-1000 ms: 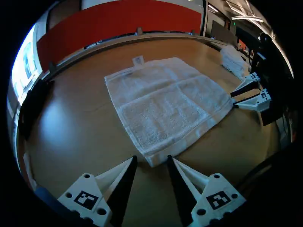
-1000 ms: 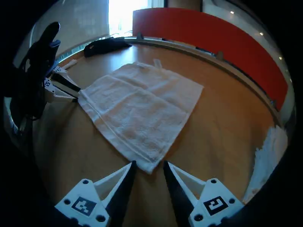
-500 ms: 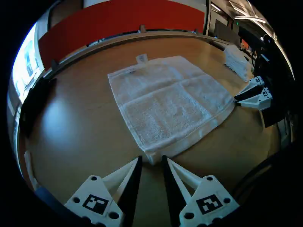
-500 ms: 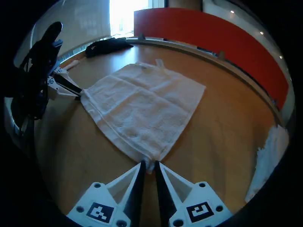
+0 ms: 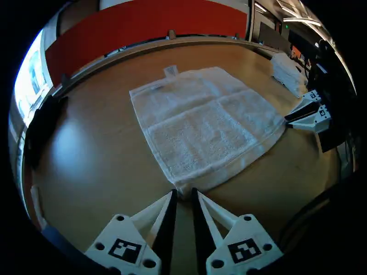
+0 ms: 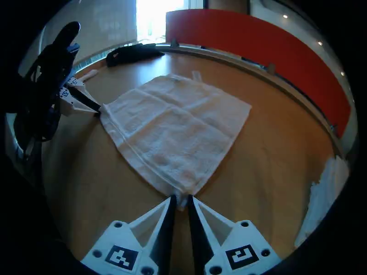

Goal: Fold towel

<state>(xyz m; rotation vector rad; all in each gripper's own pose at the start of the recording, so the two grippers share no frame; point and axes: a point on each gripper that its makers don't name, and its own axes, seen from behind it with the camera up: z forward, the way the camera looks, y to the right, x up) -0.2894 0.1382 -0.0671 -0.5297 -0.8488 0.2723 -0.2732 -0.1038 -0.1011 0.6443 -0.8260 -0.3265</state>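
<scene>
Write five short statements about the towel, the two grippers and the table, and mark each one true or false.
1. The towel lies spread out on the wooden table. True.
2. The right gripper is wide open and clear of the towel. False: its fingers are closed on a corner of the towel.
3. The left gripper pinches the towel corner nearest to it. True.
4. The panel behind the table is blue. False: it is red.
5. A pile of white cloth lies on the table, apart from the towel. True.
</scene>
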